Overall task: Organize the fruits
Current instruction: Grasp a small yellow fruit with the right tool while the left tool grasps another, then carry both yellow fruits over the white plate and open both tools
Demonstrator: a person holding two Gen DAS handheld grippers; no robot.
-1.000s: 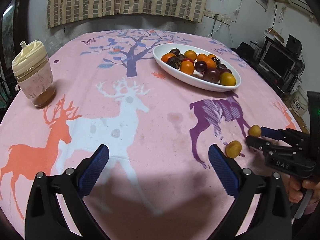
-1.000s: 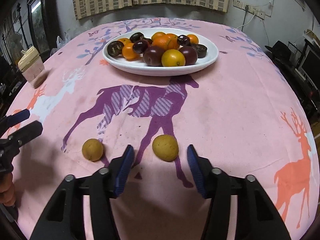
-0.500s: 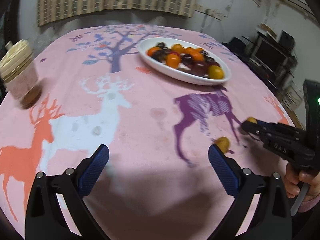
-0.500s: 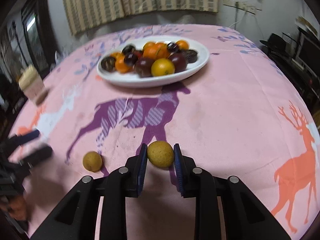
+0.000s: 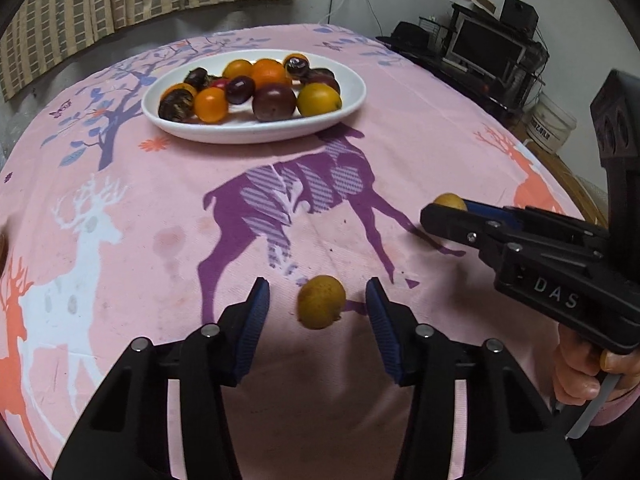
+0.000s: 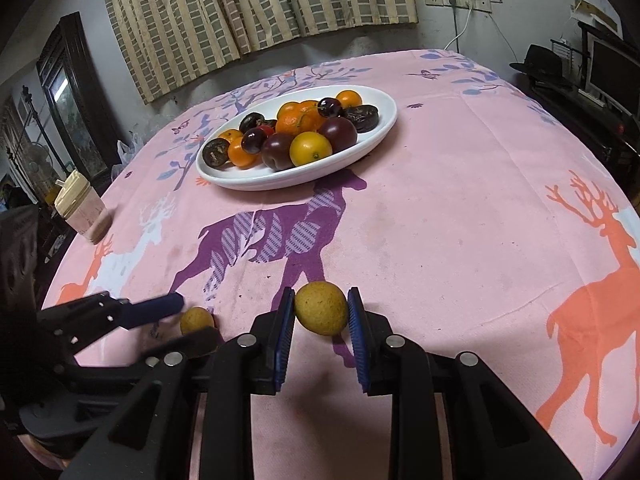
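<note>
A white oval plate (image 5: 352, 100) (image 6: 384, 128) at the far side of the pink tablecloth holds several orange, yellow and dark purple fruits. My right gripper (image 6: 321, 314) is shut on a brown-yellow round fruit (image 6: 321, 308), held just above the cloth; it also shows in the left wrist view (image 5: 450, 201). My left gripper (image 5: 318, 308) is open, its jaws on either side of a second brown-yellow fruit (image 5: 321, 301) lying on the cloth, not touching it. That fruit shows in the right wrist view (image 6: 196, 320).
A lidded cup (image 6: 82, 208) stands near the table's left edge. A monitor and shelves (image 5: 492, 48) stand beyond the right side. Curtains (image 6: 256, 8) hang on the wall behind. The table edge curves close on both sides.
My right gripper closed on its fruit and lifted it slightly. My left gripper swung right and forward, and its jaws narrowed around the second fruit.
</note>
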